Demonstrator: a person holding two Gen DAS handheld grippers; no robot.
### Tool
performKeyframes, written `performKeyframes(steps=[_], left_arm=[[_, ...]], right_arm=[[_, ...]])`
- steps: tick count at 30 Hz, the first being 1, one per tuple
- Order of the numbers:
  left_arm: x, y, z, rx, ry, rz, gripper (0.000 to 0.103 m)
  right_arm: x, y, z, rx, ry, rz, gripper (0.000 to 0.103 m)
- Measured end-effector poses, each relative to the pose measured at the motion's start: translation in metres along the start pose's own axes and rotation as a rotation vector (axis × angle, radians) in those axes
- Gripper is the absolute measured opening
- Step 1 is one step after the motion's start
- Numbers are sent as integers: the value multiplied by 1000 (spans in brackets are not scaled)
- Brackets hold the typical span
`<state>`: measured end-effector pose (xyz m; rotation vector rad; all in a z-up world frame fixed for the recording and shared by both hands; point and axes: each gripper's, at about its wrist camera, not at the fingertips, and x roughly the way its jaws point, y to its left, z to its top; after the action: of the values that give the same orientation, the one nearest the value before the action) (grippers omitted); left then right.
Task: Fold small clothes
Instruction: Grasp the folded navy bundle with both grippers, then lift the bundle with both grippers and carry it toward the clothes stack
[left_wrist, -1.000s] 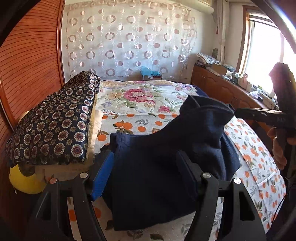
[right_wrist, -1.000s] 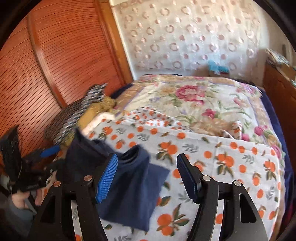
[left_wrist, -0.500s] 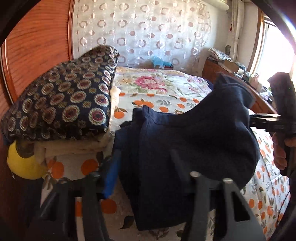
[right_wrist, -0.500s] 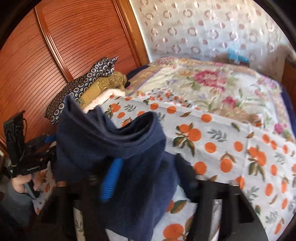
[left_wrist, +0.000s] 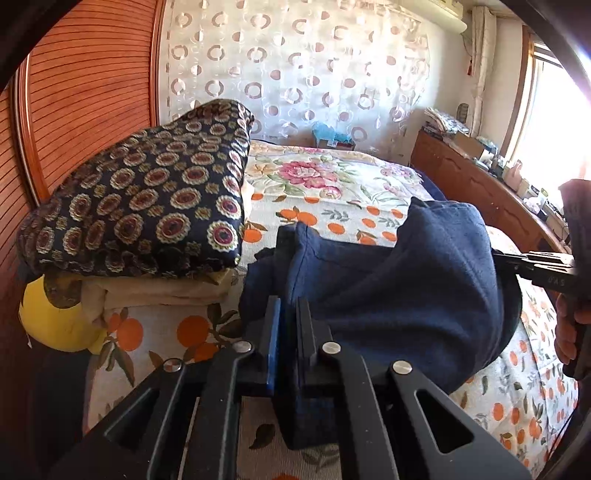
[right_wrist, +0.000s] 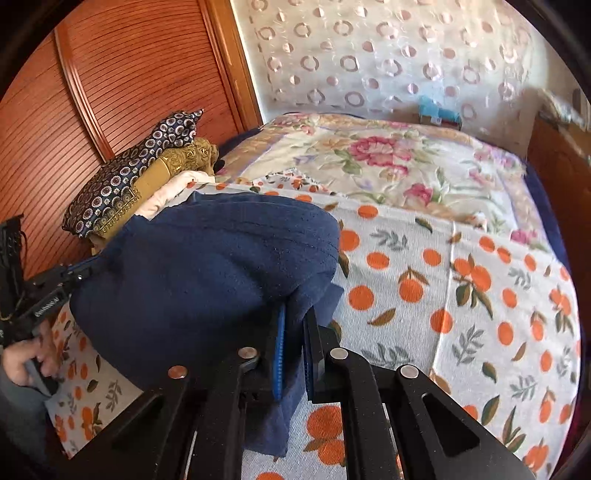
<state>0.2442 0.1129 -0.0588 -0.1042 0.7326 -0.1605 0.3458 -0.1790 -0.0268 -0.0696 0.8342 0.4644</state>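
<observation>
1. A navy garment (left_wrist: 399, 288) is held up over an orange-print sheet (right_wrist: 461, 295) on the bed, draped in a sagging band between the two grippers.
2. One edge of the garment is pinched by the left gripper (left_wrist: 289, 332), whose fingers are pressed together on the cloth.
3. The other edge is clamped by the right gripper (right_wrist: 293, 350), its blue pads closed on a fold that hangs below them.
4. A pile of folded fabrics (left_wrist: 147, 206), topped by a dark medallion print, is seen beside the garment, against a wooden wardrobe (right_wrist: 110, 92).
5. A floral quilt (right_wrist: 388, 158) is spread farther back.
</observation>
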Motion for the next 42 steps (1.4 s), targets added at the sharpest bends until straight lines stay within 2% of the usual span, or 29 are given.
performKeyframes(steps=[1, 2, 4, 5, 6, 8, 12, 16, 21, 25, 29, 31, 33, 35, 36, 37, 38, 39, 42], left_arm=[[-3, 1, 1, 6, 4, -5, 22], [-5, 1, 3, 10, 2, -17, 43], [-12, 1, 5, 19, -16, -20, 63], [-14, 0, 6, 29, -21, -13, 70], [-17, -2, 7, 41, -22, -8, 71], [-17, -7, 9, 59, -12, 7, 76], [-9, -9, 7, 79, 20, 18, 77], [8, -2, 3, 58, 70, 24, 77], [34, 14, -5, -9, 156, -24, 77], [33, 11, -7, 11, 142, -18, 77], [35, 8, -4, 5, 140, -41, 77], [37, 5, -2, -3, 138, -61, 76], [38, 4, 0, -11, 135, -92, 65], [38, 2, 1, -22, 142, -125, 47], [38, 2, 1, -30, 146, -143, 40], [40, 2, 1, -48, 158, -180, 29], [41, 1, 0, -51, 158, -185, 25], [40, -3, 0, -35, 155, -181, 12], [26, -15, 4, 10, 128, -177, 9]], right_arm=[[-3, 0, 0, -4, -11, 7, 11], [-7, 0, -3, -8, -19, 10, 15], [-11, 6, -10, -17, -35, 15, 27], [-14, 6, -12, -17, -45, 11, 42], [-19, 7, -20, -15, -56, 11, 58], [-23, 5, -29, -7, -65, 30, 67], [-13, 4, -36, -3, -31, 33, 69], [7, -1, -36, 18, 19, 33, 72], [25, -9, -37, 81, 54, 68, 80], [25, -11, -35, 74, 44, 72, 81], [26, -7, -33, 64, 48, 76, 80], [25, -5, -34, 65, 49, 82, 76], [26, -4, -34, 70, 54, 117, 61], [25, -3, -35, 72, 59, 134, 55], [24, -3, -35, 68, 57, 139, 49], [24, -2, -35, 67, 54, 153, 43], [23, -2, -34, 69, 53, 169, 31], [22, -1, -34, 66, 52, 182, 25], [17, 4, -36, 38, 26, 170, 21]])
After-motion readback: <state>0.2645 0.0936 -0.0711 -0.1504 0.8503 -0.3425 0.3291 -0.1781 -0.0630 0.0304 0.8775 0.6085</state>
